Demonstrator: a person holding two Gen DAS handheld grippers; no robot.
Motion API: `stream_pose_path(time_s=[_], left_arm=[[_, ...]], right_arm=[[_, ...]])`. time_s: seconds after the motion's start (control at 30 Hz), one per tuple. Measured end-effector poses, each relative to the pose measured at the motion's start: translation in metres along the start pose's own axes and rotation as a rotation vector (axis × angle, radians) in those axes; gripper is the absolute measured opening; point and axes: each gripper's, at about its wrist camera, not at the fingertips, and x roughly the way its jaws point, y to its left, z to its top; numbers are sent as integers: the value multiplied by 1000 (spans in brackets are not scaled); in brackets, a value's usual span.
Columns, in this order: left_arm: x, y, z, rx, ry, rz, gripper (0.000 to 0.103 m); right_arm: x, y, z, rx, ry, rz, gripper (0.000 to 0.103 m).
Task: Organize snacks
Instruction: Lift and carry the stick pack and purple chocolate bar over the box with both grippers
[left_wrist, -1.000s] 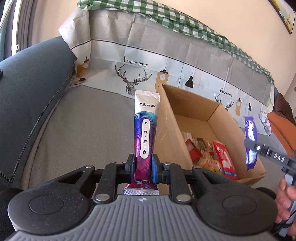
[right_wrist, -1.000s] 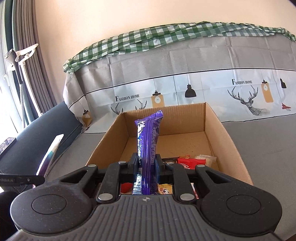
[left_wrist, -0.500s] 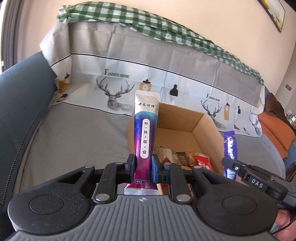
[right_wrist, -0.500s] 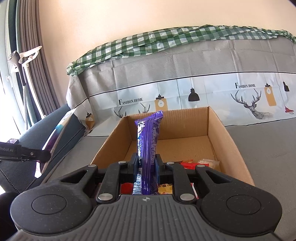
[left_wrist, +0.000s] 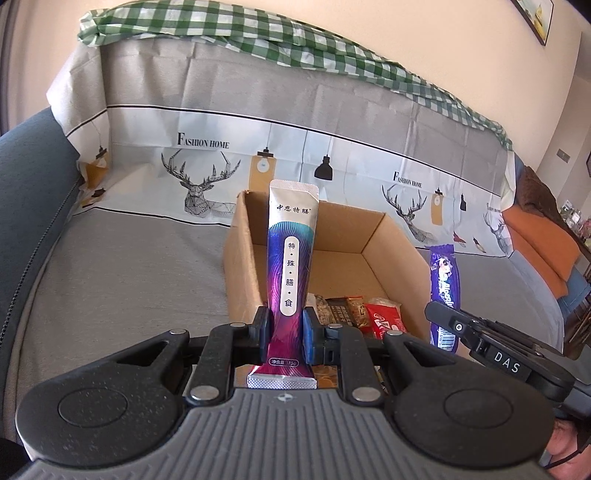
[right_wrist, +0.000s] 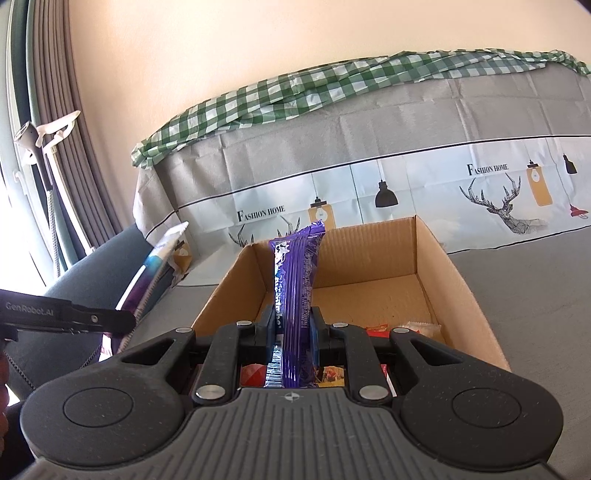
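Observation:
My left gripper (left_wrist: 286, 328) is shut on a tall white and purple sachet (left_wrist: 291, 266) with Chinese text, held upright in front of the open cardboard box (left_wrist: 391, 236). My right gripper (right_wrist: 293, 330) is shut on a purple snack bar (right_wrist: 295, 291), held upright above the box's near end (right_wrist: 476, 317). The bar also shows in the left wrist view (left_wrist: 445, 291), at the box's right side. The sachet shows in the right wrist view (right_wrist: 155, 269), left of the box. Several wrapped snacks (left_wrist: 369, 312) lie in the near part of the box.
The box sits on a grey sofa seat (left_wrist: 122, 280) covered by a deer-print cloth (left_wrist: 207, 177), with a green checked cloth (left_wrist: 258, 37) on the backrest. A dark blue armrest (left_wrist: 26, 192) is at left. Orange cushions (left_wrist: 539, 240) lie far right. Curtains (right_wrist: 55, 110) hang at left.
Both grippers have shifted a little relative to the box while holding their snacks; in the left wrist view the box moves left, toward the middle of the frame. Neither grip has changed.

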Motion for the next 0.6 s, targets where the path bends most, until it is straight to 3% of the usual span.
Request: stream_pose_path(time_s=[0.6], left_arm=[[42, -38, 33, 27, -13, -51, 20]], right_arm=[[7, -13, 4, 60, -34, 4, 19]])
